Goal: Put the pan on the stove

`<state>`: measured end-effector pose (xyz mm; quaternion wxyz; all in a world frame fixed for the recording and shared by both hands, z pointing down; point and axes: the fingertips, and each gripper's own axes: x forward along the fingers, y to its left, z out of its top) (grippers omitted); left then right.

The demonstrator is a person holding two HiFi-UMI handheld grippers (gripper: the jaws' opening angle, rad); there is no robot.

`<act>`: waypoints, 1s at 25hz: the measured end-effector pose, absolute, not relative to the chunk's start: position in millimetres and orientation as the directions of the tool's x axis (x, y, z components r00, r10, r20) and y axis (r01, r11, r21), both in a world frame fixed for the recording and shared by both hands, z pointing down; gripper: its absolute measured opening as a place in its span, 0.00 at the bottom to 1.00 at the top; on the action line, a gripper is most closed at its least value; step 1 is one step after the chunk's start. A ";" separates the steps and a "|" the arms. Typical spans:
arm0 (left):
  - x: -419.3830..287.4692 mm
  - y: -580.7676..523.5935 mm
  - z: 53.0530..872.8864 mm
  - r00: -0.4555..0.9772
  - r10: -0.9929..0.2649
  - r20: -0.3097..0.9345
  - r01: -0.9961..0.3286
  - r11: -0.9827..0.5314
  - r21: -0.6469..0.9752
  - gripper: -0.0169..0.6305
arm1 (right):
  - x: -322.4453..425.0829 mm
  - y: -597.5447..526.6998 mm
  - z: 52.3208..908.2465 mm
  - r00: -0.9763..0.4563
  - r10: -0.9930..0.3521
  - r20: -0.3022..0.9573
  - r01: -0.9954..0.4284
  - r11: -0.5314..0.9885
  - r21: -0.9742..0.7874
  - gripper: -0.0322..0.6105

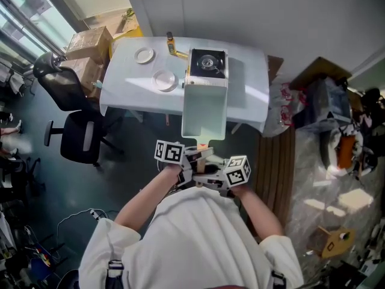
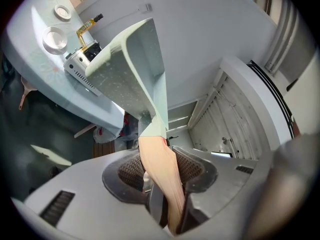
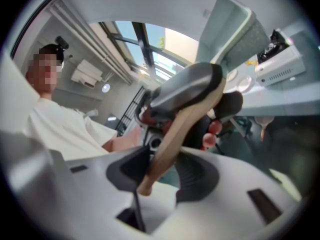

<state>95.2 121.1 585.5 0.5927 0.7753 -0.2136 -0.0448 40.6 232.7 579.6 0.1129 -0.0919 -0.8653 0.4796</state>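
Ahead of left hand-held gripper (image 2: 161, 176) and right hand-held gripper (image 3: 159, 176), pan (image 1: 204, 110), handle (image 2: 156, 154) clamped by both

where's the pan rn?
Head view, centre: pan in the air in front of the stove, not on it, handle gripped by left gripper and right gripper.

Workroom: grey wall (image 1: 271, 11), dark floor (image 1: 129, 179).
1 white table (image 1: 248, 71) stands against the wall. 1 black office chair (image 1: 78, 134) and 2 cardboard boxes (image 1: 90, 44) sit at its left, near the window (image 1: 24, 11). Sunlight patches mark the tabletop.
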 end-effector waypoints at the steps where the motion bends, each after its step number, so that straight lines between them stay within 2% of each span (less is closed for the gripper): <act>1: 97.3 114.2 586.1 0.902 -0.390 0.184 -0.279 -0.201 0.939 0.30 | 43.5 225.8 580.2 -0.956 0.274 0.107 0.055 0.525 -0.850 0.32; 10: 114.7 46.7 593.8 0.876 -0.447 0.182 -0.278 -0.160 0.947 0.30 | 67.7 159.7 586.2 -0.936 0.336 0.100 0.096 0.520 -0.849 0.32; 25: 113.4 11.4 595.5 0.865 -0.469 0.177 -0.277 -0.153 0.949 0.30 | 69.0 126.1 586.9 -0.926 0.359 0.112 0.101 0.524 -0.846 0.32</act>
